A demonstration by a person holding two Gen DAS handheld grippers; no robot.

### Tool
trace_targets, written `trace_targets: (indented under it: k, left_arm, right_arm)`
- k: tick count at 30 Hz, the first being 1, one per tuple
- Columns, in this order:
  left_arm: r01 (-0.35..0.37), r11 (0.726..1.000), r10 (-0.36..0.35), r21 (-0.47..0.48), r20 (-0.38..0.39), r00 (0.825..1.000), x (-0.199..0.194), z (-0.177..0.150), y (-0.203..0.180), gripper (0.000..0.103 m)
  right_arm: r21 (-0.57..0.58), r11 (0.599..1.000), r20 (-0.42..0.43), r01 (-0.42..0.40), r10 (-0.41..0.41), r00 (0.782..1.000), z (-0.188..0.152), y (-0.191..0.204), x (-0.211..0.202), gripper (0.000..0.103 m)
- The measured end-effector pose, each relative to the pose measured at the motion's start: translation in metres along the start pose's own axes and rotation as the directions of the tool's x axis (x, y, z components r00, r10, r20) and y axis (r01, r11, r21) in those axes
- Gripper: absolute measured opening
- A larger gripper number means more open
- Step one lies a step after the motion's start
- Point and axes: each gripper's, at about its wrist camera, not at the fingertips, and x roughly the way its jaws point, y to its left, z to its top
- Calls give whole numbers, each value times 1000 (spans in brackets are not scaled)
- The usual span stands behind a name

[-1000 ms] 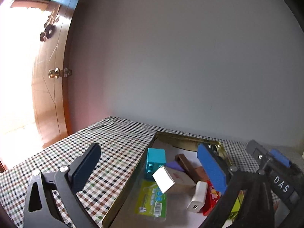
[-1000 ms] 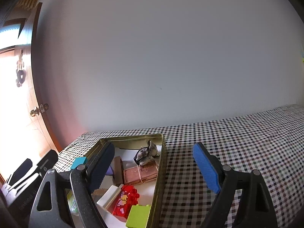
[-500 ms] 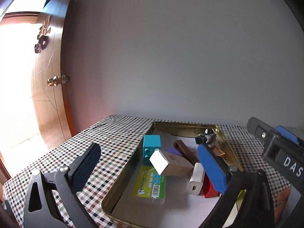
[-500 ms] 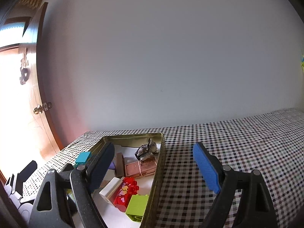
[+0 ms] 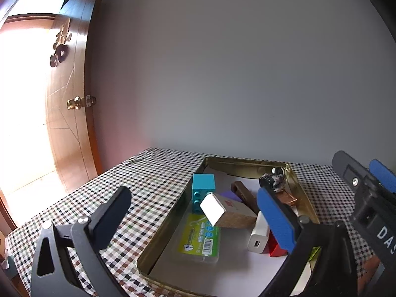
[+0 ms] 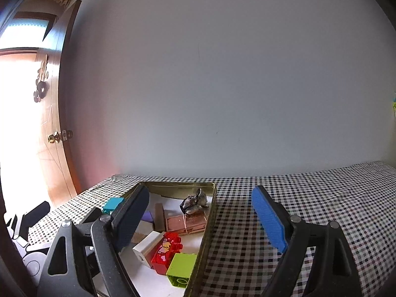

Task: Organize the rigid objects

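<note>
A gold tin tray [image 5: 247, 164] [image 6: 178, 186] lies on the checked tablecloth and holds the rigid objects. In it are a teal brick [image 5: 203, 185] [image 6: 113, 204], a white-ended box [image 5: 222, 210], a white charger [image 5: 258, 237] [image 6: 148, 246], a green packet [image 5: 200, 237], a red brick [image 6: 167, 250], a lime brick [image 6: 182, 268], a copper box [image 6: 186, 224] and a grey lump [image 6: 195, 201]. My left gripper [image 5: 195, 215] hangs open above the tray's left wall, holding nothing. My right gripper [image 6: 200, 219] stands open over the tray's right wall, also with nothing in it.
The checked tablecloth [image 6: 309, 198] stretches right of the tray and left of it [image 5: 148, 178]. A plain wall rises just behind the table. A wooden door [image 5: 66, 123] with a brass knob stands at the left. The right gripper's body [image 5: 366, 198] fills the left wrist view's right edge.
Both views have rolled a little toward level, and the right gripper has drifted slightly sideways. Both grippers stay open. Nothing in the tray has moved.
</note>
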Motion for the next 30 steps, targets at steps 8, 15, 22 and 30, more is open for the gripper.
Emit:
trace_targets:
  k: [8, 15, 22, 30]
  left_arm:
    - [-5, 1000, 5, -2, 2, 1000, -2, 0, -1, 103]
    - [-19, 1000, 19, -6, -3, 1000, -3, 0, 0, 103]
    - [-26, 1000, 26, -7, -4, 1000, -2, 0, -1, 103]
    - [-43, 999, 43, -10, -9, 999, 0, 0, 1, 103]
  right_arm:
    - [-16, 1000, 5, -1, 2, 1000, -4, 0, -2, 87]
    - [-55, 998, 27, 17, -15, 1000, -5, 1, -6, 87]
    - [-36, 999, 4, 7, -7, 1000, -6, -4, -1, 88]
    - [-25, 1000, -16, 6, -6, 1000, -6, -10, 3, 88]
